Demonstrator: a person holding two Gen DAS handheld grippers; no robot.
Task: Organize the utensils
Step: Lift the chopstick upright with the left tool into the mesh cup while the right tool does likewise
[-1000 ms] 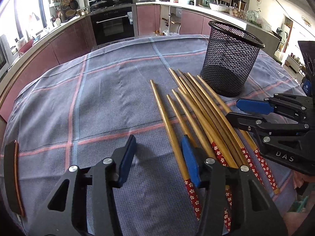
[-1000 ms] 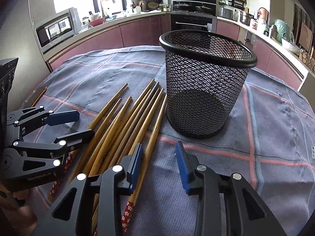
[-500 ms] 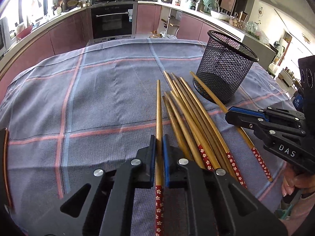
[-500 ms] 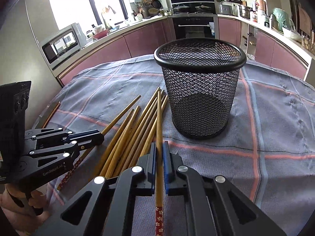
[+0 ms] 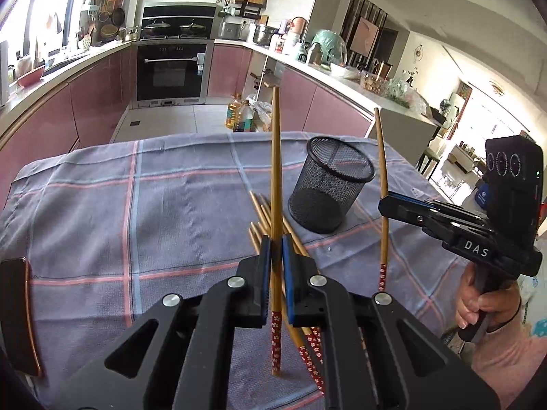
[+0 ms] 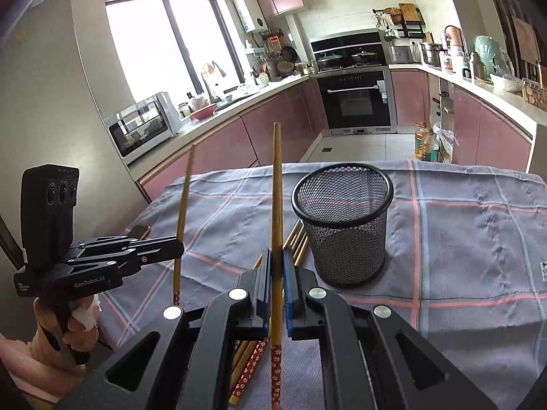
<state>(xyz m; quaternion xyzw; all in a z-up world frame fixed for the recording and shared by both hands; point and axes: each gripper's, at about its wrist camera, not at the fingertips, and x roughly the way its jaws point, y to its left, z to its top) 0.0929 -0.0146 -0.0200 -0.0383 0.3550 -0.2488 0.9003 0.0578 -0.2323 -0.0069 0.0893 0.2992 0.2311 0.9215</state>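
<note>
My left gripper (image 5: 276,249) is shut on a bamboo chopstick (image 5: 275,171) with a red flowered end and holds it upright above the table. My right gripper (image 6: 276,266) is shut on another chopstick (image 6: 277,198), also lifted upright. Each gripper shows in the other's view, the right one (image 5: 386,201) with its chopstick (image 5: 383,177) and the left one (image 6: 177,247) with its chopstick (image 6: 183,205). Several more chopsticks (image 5: 261,218) lie in a pile on the cloth. The black mesh cup (image 5: 330,184) stands upright and empty just beyond the pile; it also shows in the right wrist view (image 6: 343,222).
The table is covered by a grey checked cloth (image 5: 136,212). A dark phone-like object (image 5: 15,311) lies at the left edge. Kitchen counters and an oven (image 5: 171,71) stand beyond the table's far edge. Oil bottles (image 5: 239,116) stand on the floor.
Both grippers closed on a chopstick each half a second ago and have since lifted them off the table, tilting them upright. The pile stays on the cloth.
</note>
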